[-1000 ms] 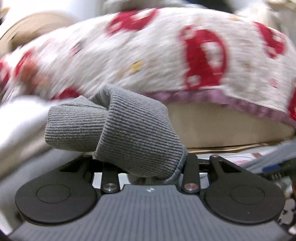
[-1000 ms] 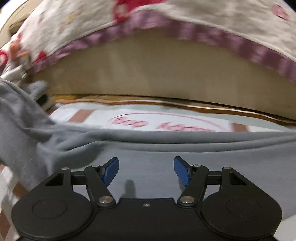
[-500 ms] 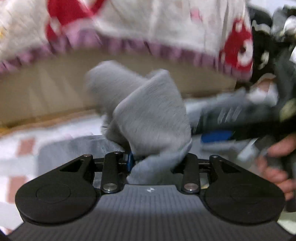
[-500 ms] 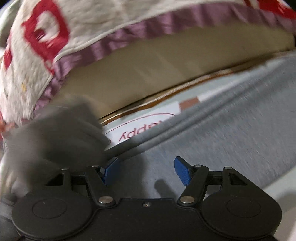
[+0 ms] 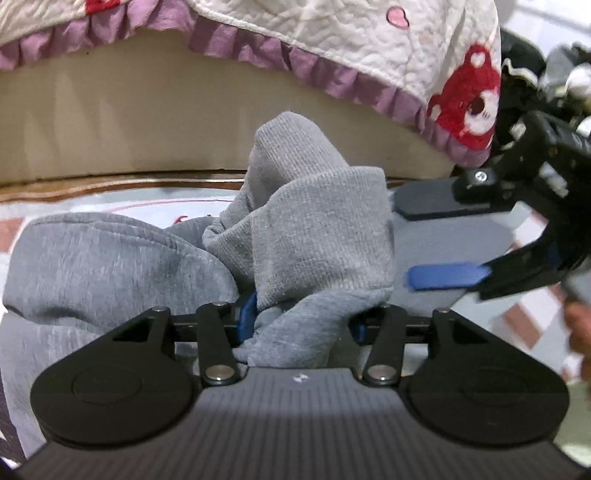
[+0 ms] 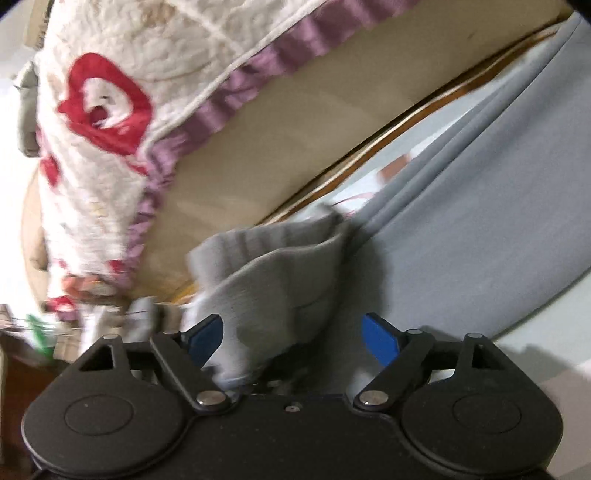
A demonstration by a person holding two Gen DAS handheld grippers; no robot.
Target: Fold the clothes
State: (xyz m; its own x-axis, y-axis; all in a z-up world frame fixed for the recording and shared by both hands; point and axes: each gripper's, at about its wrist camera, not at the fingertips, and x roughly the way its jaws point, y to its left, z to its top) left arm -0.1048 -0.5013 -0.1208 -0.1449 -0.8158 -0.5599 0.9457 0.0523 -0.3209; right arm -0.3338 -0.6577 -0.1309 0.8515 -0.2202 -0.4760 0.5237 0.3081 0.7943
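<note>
A grey sweatshirt [image 5: 103,266] lies spread on a printed mat. My left gripper [image 5: 301,317] is shut on its ribbed cuff [image 5: 317,229], which stands bunched above the jaws. In the left wrist view my right gripper [image 5: 443,242] comes in from the right, open, one blue pad [image 5: 447,277] close to the cuff. In the right wrist view the right gripper [image 6: 293,334] is open with the cuff [image 6: 273,266] lying between its fingers, and the sweatshirt's flat body [image 6: 498,221] stretches away to the right. Whether a pad touches the cuff I cannot tell.
A white quilt [image 5: 332,33] with red bears and a purple frill hangs over a beige bed side [image 5: 129,129] straight ahead. The mat [image 5: 524,314] has a pink checked pattern. Dark clutter [image 5: 517,74] sits at the far right. A hand [image 5: 580,332] shows at the right edge.
My left gripper carried the cuff to the right and lowered it over the sweatshirt. The right gripper swung left, still open, until the cuff lay between its fingers.
</note>
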